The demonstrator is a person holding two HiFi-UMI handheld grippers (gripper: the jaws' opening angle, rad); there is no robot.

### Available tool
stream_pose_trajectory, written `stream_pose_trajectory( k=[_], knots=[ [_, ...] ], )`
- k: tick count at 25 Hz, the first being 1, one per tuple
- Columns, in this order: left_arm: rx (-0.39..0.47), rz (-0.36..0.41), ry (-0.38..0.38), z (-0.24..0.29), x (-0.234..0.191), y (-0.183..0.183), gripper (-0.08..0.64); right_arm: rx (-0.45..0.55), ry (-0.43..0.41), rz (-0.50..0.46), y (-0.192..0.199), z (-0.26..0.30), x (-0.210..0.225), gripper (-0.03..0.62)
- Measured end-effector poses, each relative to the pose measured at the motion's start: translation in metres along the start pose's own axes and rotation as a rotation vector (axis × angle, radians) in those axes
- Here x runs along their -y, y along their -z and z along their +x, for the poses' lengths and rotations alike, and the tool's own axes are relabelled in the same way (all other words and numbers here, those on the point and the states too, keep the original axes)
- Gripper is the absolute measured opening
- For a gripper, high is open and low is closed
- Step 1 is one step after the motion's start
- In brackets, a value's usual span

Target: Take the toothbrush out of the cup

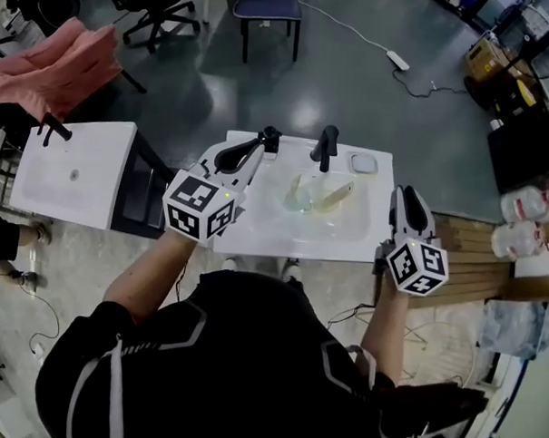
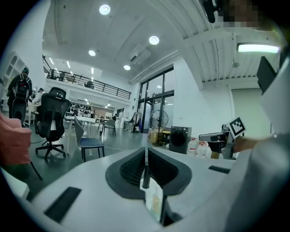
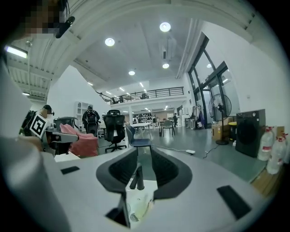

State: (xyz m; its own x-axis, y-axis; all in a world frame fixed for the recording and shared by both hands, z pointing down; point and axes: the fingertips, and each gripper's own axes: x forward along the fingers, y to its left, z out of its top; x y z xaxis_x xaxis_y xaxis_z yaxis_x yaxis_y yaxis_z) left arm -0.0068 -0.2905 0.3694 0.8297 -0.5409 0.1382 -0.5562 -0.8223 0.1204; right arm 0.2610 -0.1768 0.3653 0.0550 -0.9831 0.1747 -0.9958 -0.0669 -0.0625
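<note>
A clear cup [image 1: 302, 195] lies in the bowl of the white sink [image 1: 282, 246], with a pale toothbrush [image 1: 335, 196] beside or in it; I cannot tell which. My left gripper [image 1: 258, 148] hovers over the sink's left rear corner, jaws shut with nothing between them. My right gripper [image 1: 405, 194] is off the sink's right edge, jaws apart and empty. The left gripper view looks through the shut left gripper [image 2: 146, 156] at the black faucet [image 2: 146, 176]. The right gripper view shows the open right gripper [image 3: 144, 158], the faucet [image 3: 135, 177] and the cup [image 3: 138, 209] below.
The black faucet [image 1: 325, 148] and a small white dish [image 1: 362, 163] stand at the sink's back. A second white sink [image 1: 72, 173] is at left, a pink cloth [image 1: 59, 63] behind it. Wooden boards [image 1: 473, 258] and plastic bottles [image 1: 525, 206] lie at right.
</note>
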Motion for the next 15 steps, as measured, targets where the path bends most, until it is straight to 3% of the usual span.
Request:
stream_pose_trajectory(
  k=[9, 15],
  knots=[
    [-0.056, -0.006, -0.036, 0.013, 0.021, 0.042, 0.095, -0.064, -0.03, 0.031, 0.065, 0.004, 0.041, 0.161],
    [-0.085, -0.039, -0.058, 0.01, 0.032, 0.07, 0.097, -0.093, -0.08, 0.007, 0.101, 0.018, 0.042, 0.163]
  ],
)
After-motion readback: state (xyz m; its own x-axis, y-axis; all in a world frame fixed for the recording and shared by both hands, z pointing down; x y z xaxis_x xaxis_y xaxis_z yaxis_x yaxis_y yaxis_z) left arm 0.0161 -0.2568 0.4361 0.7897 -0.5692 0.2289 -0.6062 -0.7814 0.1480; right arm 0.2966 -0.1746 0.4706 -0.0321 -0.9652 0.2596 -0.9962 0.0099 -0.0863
